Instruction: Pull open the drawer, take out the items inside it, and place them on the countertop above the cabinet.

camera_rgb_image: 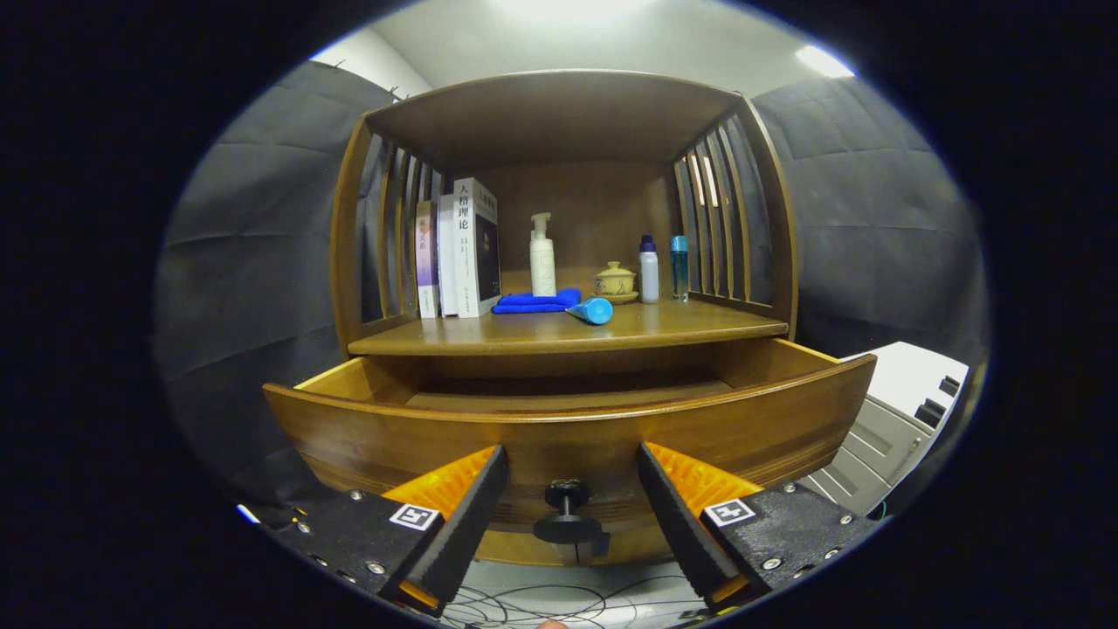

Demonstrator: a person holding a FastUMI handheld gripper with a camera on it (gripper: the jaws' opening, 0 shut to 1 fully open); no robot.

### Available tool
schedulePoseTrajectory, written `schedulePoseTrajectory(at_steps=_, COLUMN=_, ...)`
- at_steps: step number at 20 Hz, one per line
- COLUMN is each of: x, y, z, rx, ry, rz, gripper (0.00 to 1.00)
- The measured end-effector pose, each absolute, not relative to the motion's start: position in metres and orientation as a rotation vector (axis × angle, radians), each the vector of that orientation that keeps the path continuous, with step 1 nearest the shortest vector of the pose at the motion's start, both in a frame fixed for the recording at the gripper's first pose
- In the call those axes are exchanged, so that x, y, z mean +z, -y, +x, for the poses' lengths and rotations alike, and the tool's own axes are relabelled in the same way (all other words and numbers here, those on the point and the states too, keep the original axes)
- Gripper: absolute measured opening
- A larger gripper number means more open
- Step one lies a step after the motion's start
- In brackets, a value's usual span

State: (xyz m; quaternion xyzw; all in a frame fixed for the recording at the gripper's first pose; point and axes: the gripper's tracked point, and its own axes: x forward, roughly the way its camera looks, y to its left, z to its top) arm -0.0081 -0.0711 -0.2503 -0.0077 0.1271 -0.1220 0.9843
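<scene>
The wooden drawer point(568, 432) stands pulled out from the cabinet, its curved front facing me. Its black knob point(568, 511) sits low on that front, between my two fingers and apart from both. My gripper point(572, 467) is open, orange-and-black fingers spread to either side of the knob, holding nothing. I see only a bare strip of the drawer's wooden floor point(559, 397); the front wall hides the rest. On the countertop point(576, 330) above lie a folded blue cloth point(534, 302) and a blue tube point(594, 310) on its side.
Further back on the countertop stand several books point(458, 249) at the left, a white pump bottle point(542, 258), a small lidded cup point(615, 281) and two slim bottles point(662, 269). Slatted sides and a roof enclose the shelf. A white unit point(900, 411) stands to the right; cables lie on the floor.
</scene>
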Motion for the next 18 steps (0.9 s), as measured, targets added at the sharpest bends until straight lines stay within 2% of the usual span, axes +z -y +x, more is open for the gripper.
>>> schedulePoseTrajectory(at_steps=18, x=-0.261, y=0.096, z=0.094, rx=-0.249, ry=-0.229, rz=-0.023, gripper=0.95)
